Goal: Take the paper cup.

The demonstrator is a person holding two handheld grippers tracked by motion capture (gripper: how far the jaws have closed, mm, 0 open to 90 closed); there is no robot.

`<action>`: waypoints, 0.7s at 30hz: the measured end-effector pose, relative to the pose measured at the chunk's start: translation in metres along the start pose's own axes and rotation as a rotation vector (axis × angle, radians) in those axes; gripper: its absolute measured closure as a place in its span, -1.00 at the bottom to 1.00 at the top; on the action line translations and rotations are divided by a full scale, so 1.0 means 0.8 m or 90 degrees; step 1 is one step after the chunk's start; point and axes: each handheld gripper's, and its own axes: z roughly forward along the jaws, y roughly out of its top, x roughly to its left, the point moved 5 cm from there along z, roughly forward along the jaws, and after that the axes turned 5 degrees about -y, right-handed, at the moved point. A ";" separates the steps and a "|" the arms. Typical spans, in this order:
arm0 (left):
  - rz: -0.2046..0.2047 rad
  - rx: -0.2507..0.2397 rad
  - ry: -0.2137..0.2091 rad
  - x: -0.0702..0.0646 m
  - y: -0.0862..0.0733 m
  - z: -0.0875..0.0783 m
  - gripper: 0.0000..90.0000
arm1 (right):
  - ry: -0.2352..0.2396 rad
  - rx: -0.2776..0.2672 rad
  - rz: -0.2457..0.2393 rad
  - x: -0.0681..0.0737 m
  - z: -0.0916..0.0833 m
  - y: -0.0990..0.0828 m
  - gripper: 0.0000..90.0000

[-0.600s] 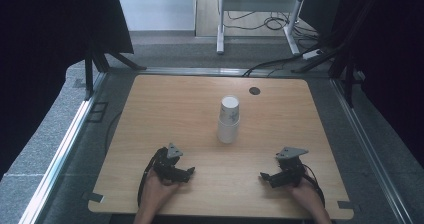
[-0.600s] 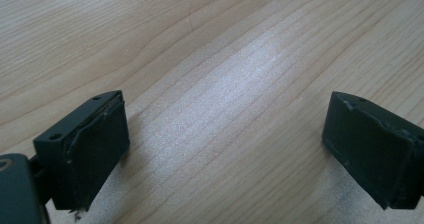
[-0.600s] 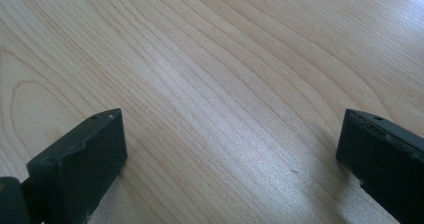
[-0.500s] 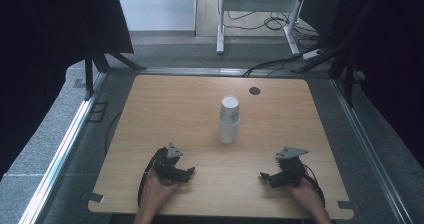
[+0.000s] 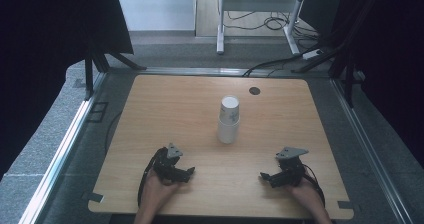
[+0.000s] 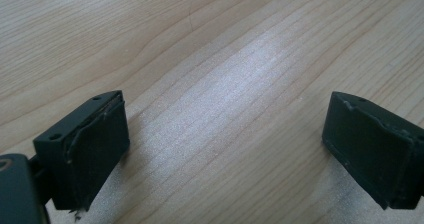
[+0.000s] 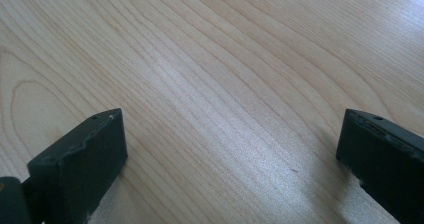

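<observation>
Wood-grain laminate covers the worktop (image 5: pixel 165 109) in the high view, and a stack of white paper cups (image 5: pixel 229 119) stands upright near its middle. Taking that stack as the landmark, the left gripper (image 5: pixel 188 172) lies on the worktop nearer the person and to the left of it, well apart from it, held in the person's left hand (image 5: pixel 159 189). The right gripper (image 5: pixel 265 176) lies nearer the person and to the right of the stack, also well apart from it, held in the right hand (image 5: pixel 306 190). Both grippers point inward toward each other, and each carries a grey three-cornered plate on top. Beyond the stack, toward the far edge, a small dark round spot (image 5: pixel 254 90) sits in the worktop. Past that far edge, a white metal frame (image 5: pixel 257 6) with cables stands on the floor.

From the left gripper view, the two black jaws of the left gripper (image 6: pixel 225 149) stand wide apart, with nothing between them but bare wood grain; they hold nothing.

From the right gripper view, the right gripper (image 7: pixel 232 159) shows the same: its black jaws are spread wide, low over the worktop, and nothing is between them. The stack of cups is outside both gripper views.
</observation>
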 end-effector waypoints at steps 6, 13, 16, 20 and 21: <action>0.000 0.000 0.000 0.000 0.000 0.000 -0.90 | 0.000 -0.001 0.000 0.000 0.000 0.000 -1.00; 0.000 0.000 0.000 0.000 0.000 0.000 -0.90 | 0.004 -0.005 -0.004 0.001 -0.001 0.001 -0.93; 0.000 0.000 0.000 0.000 0.000 0.000 -0.90 | 0.006 -0.010 -0.009 0.002 -0.005 0.006 -0.94; 0.000 0.000 0.000 0.000 0.000 0.000 -0.90 | 0.007 -0.015 -0.012 0.003 -0.008 0.010 -0.95; 0.000 0.000 0.000 0.000 0.000 0.000 -0.90 | 0.014 -0.016 -0.013 0.004 -0.010 0.013 -0.97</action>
